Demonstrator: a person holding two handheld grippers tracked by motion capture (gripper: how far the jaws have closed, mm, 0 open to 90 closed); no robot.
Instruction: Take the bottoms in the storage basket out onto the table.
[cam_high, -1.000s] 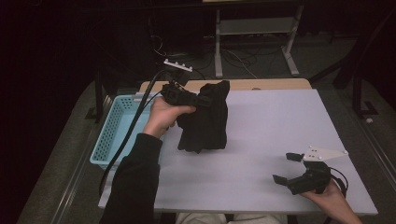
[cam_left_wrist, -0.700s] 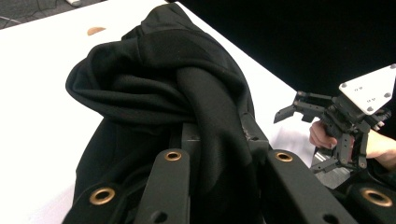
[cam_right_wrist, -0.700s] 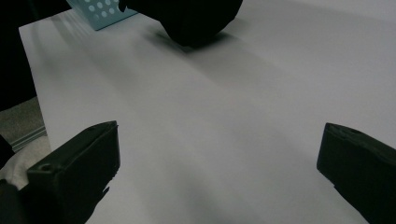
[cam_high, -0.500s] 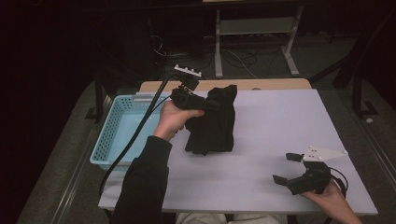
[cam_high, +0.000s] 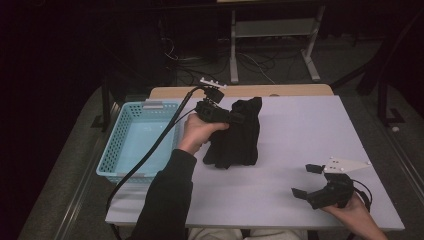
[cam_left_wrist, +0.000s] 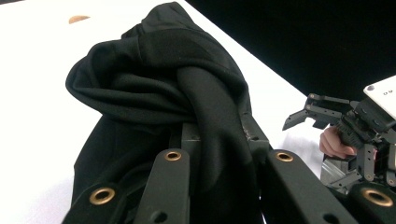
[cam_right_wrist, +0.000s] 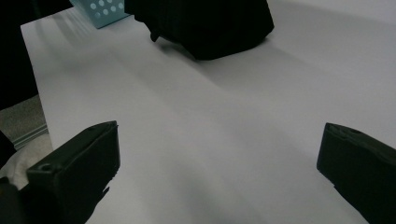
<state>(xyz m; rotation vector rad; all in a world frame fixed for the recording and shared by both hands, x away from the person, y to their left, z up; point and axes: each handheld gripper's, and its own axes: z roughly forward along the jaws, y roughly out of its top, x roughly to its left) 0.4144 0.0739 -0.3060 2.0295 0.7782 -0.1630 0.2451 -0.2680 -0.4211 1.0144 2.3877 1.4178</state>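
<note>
here the left gripper has its jaws clamped on a fold of the black cloth, whose lower part rests mid-table, just right of the blue basket. the right gripper sits wide apart near the table's front right corner, gripping nothing.

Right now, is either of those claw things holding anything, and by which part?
The left gripper pinches the black garment by a bunched fold near its top; the right gripper holds nothing.
</note>
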